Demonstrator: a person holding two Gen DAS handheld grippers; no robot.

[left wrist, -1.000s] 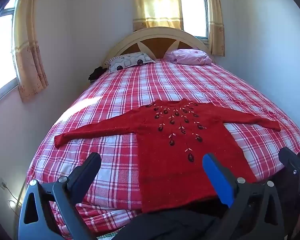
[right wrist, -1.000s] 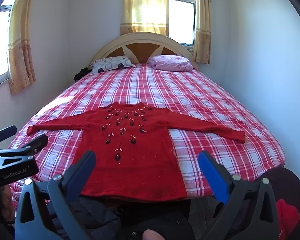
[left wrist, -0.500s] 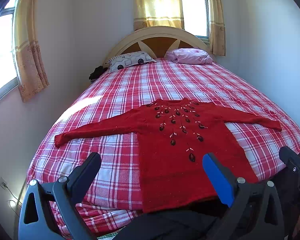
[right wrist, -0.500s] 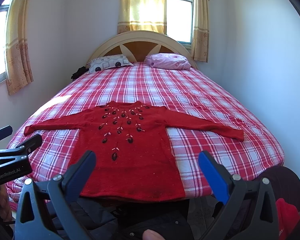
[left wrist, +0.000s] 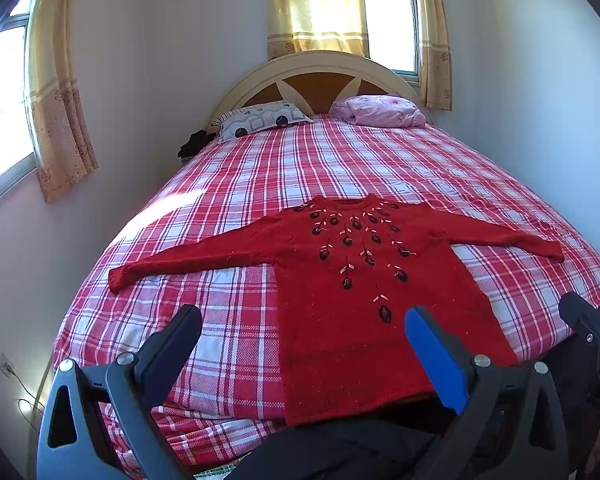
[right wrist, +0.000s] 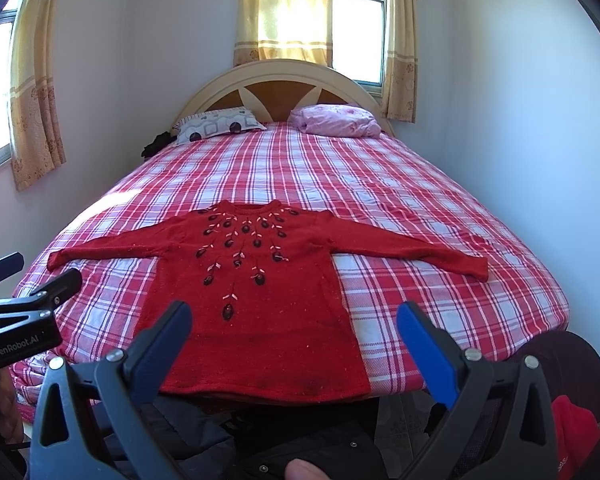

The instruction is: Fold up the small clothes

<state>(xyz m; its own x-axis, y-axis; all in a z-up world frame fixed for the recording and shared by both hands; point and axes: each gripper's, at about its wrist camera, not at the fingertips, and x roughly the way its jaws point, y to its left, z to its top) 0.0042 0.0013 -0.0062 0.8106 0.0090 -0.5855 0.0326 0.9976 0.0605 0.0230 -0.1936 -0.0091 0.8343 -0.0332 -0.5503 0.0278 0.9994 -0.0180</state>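
A small red knitted sweater (left wrist: 340, 280) with dark embroidered flowers lies flat, face up, sleeves spread out, at the near end of the bed; it also shows in the right wrist view (right wrist: 256, 288). Its hem reaches the bed's near edge. My left gripper (left wrist: 300, 316) is open and empty, held back from the bed above the hem's left part. My right gripper (right wrist: 294, 312) is open and empty, held back above the hem's right part. The left gripper also shows at the left edge of the right wrist view (right wrist: 28, 280).
The bed (left wrist: 228, 184) has a red and white plaid cover. A patterned pillow (left wrist: 260, 118) and a pink pillow (left wrist: 380, 110) lie by the headboard (left wrist: 320, 76). Walls stand close on both sides. Dark clothing (right wrist: 320, 448) is below the grippers.
Both grippers have drifted very slightly; the sweater sits a little differently in view. Nothing was gripped or moved.
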